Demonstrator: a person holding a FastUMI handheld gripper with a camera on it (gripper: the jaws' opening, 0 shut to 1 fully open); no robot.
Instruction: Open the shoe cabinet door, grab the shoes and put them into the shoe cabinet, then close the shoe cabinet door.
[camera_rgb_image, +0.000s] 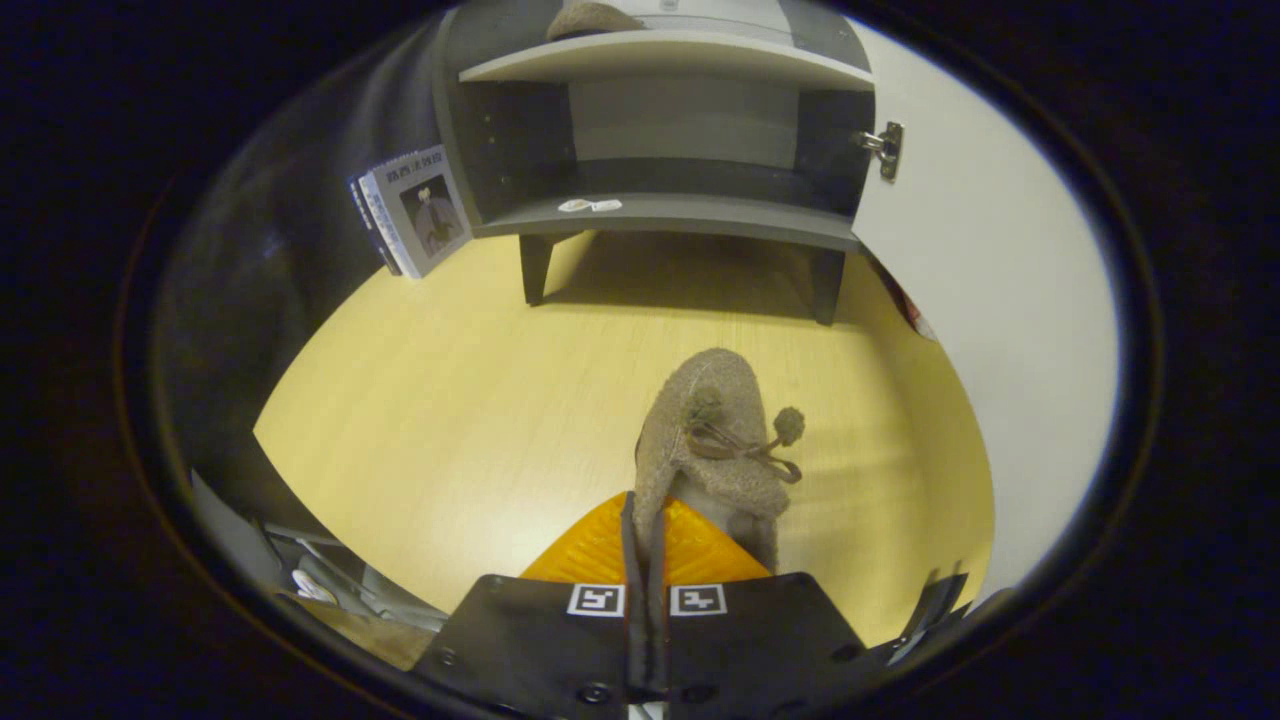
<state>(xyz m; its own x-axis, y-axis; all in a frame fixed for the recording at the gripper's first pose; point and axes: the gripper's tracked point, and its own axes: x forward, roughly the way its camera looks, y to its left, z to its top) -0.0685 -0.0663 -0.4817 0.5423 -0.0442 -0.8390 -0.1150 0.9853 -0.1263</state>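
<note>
- Orange ribbed fingers (690, 545) of the gripper (645, 545) pressed together on the heel rim of a grey-brown knitted shoe (715, 440); shoe held, toe pointing toward the shoe cabinet (660, 215).
- Pompom lace on the shoe's upper, hanging to the door side.
- Cabinet ahead of the shoe, beyond a stretch of yellow wood floor (450, 400); its white door (990, 300) swung open, hinge (885, 148) visible.
- Second shoe (590, 20) on the cabinet's upper shelf; lower shelf carries a small white tag (590, 205).
- Book (415, 210) leaning beside the cabinet, opposite the door.
</note>
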